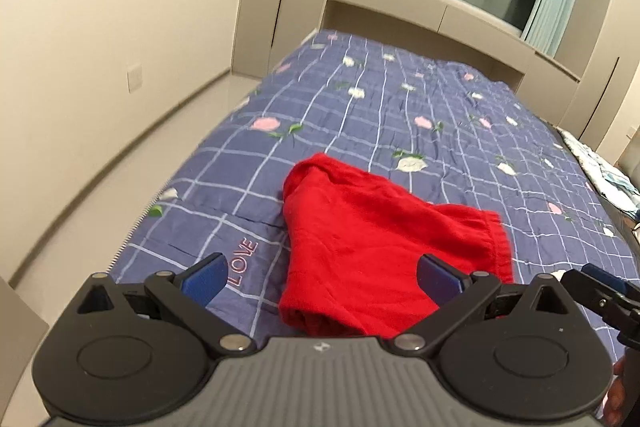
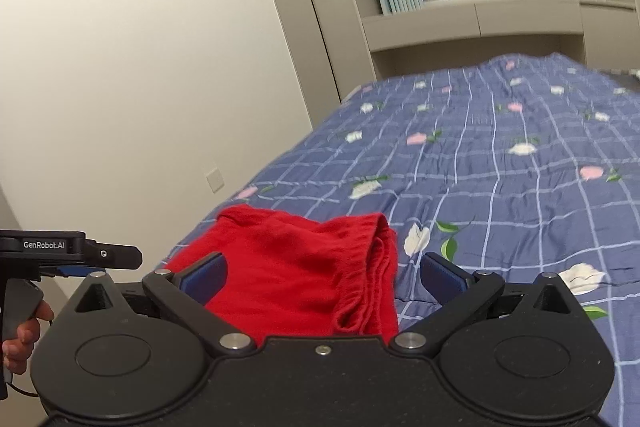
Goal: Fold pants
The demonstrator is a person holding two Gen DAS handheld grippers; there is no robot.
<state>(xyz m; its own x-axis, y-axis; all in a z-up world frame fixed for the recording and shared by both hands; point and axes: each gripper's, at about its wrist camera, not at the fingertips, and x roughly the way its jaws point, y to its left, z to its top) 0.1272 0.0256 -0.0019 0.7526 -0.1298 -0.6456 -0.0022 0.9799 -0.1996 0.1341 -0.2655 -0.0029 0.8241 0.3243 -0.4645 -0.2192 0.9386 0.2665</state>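
Bed (image 1: pixel 400 99) runs to the upper right of the frame, wide bare cover beyond; its left edge drops to the floor (image 1: pixel 120 155) by the wall. Pants (image 1: pixel 360 247), red, folded, lie low centre near the bed's near edge. Left gripper (image 1: pixel 320 279) and right gripper (image 2: pixel 324 279): fingers spread wide, nothing pinched, pants seen between them.

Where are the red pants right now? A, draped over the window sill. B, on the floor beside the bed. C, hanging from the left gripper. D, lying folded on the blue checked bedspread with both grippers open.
D: the red pants lie in a folded bundle on the bedspread, and neither the left gripper nor the right gripper grips them.
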